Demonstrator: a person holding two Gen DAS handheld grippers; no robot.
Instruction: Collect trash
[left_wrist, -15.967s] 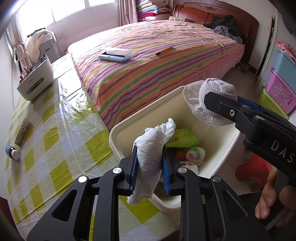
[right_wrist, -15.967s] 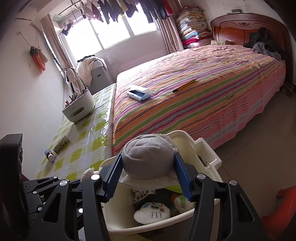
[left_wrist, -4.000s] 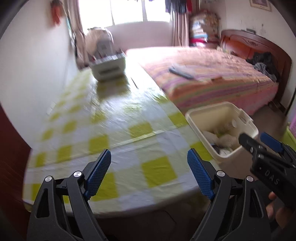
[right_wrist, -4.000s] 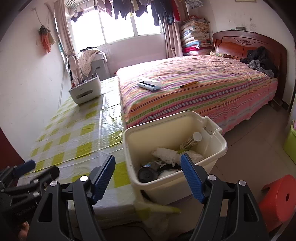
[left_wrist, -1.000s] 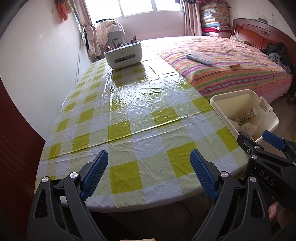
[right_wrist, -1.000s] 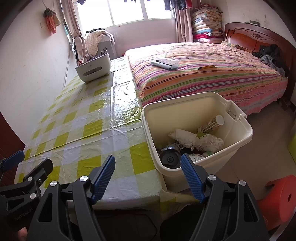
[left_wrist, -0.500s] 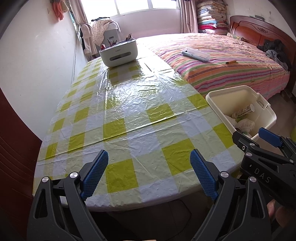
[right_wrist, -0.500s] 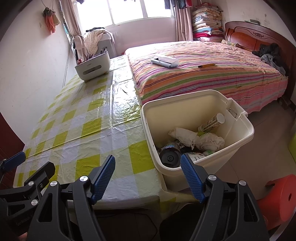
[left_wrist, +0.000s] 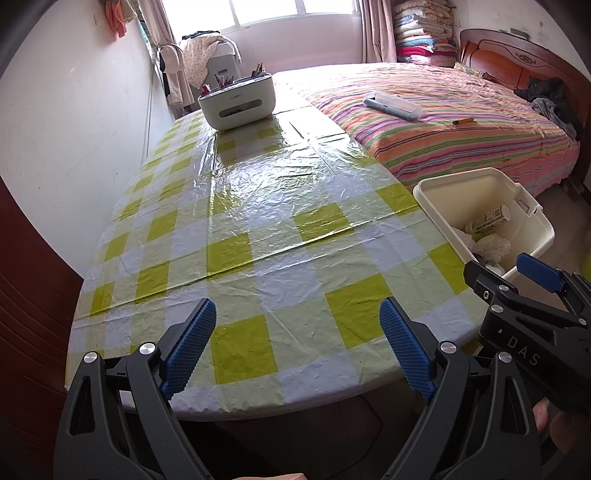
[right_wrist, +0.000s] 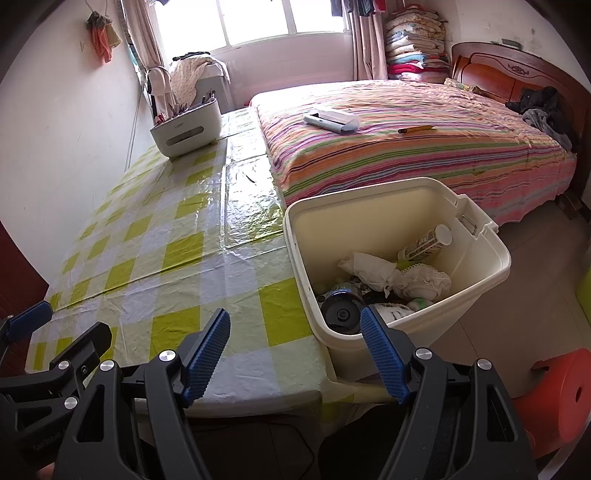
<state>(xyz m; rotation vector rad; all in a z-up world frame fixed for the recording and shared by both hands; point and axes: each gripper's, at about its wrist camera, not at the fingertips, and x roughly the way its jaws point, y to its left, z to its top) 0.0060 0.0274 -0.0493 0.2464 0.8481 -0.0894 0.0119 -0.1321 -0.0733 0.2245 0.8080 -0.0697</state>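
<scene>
A cream plastic bin (right_wrist: 476, 280) stands at the table's right edge, also in the left wrist view (left_wrist: 532, 236). It holds crumpled white tissue (right_wrist: 369, 271), a lace-edged cloth (right_wrist: 424, 280), a small bottle (right_wrist: 424, 243) and a dark round can (right_wrist: 340, 314). My left gripper (left_wrist: 295, 347) is open and empty over the near edge of the checked table (left_wrist: 258, 206). My right gripper (right_wrist: 295, 350) is open and empty, near the bin's front corner. It also shows in the left wrist view (left_wrist: 517, 280).
A white organiser box (left_wrist: 236, 99) with pens stands at the table's far end. A striped bed (right_wrist: 406, 147) beside the table carries a flat grey device (right_wrist: 332, 120) and a pencil (right_wrist: 415, 129). An orange stool (right_wrist: 554, 398) stands on the floor at right.
Both grippers held tissue and cloth over the bin 16 s ago; both are open and empty now, pulled back to the table's near end. Little has moved in the last second.
</scene>
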